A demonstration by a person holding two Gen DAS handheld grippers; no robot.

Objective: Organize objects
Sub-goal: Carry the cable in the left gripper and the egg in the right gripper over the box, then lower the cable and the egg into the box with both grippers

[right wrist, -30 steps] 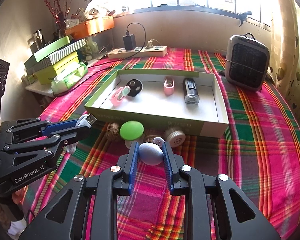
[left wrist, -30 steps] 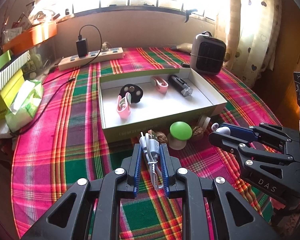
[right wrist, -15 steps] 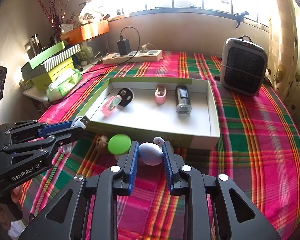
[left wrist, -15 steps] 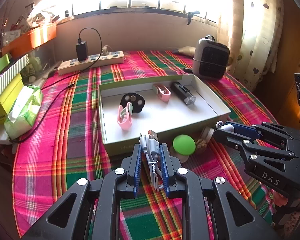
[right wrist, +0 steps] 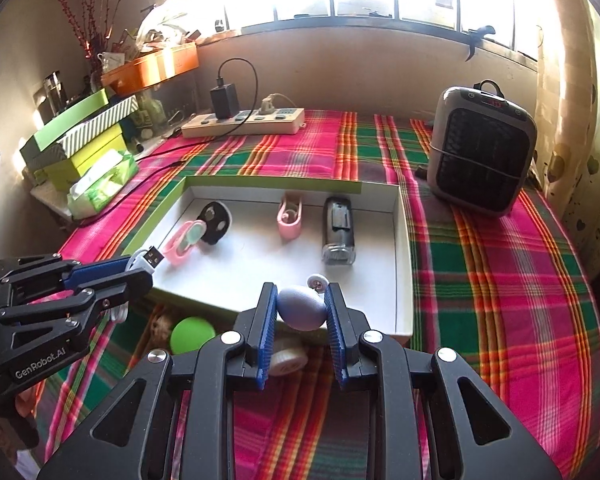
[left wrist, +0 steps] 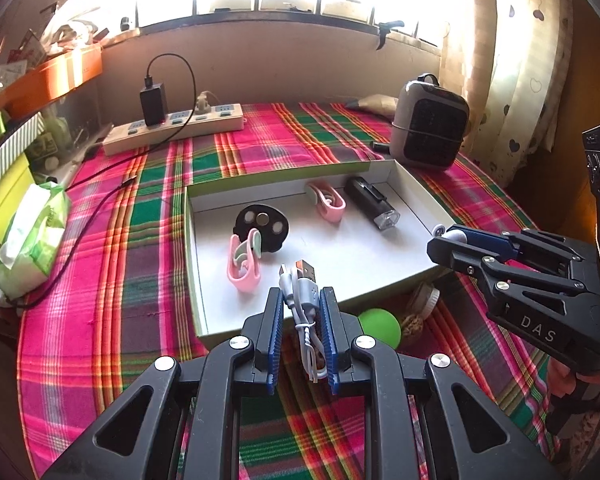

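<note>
The left gripper (left wrist: 300,304) has its fingers squeezed on a bundled white cable (left wrist: 303,300), whose plug end pokes out over the near edge of the white tray (left wrist: 404,264). The cable's lower loops are partly hidden between the blue pads. The right gripper (right wrist: 301,300) has its fingers squeezed on a small purple egg-shaped thing (right wrist: 301,307), just above the tray's near wall. A little white round part (right wrist: 317,281) sticks up behind the egg; it is hard to tell what it is. Inside the tray lie two pink clips (left wrist: 244,264), a black disc (left wrist: 262,226) and a black torch (left wrist: 372,202). A green ball (right wrist: 191,334) sits on the checked counter (right wrist: 500,280) in front of the tray, half hidden by the fingers.
</note>
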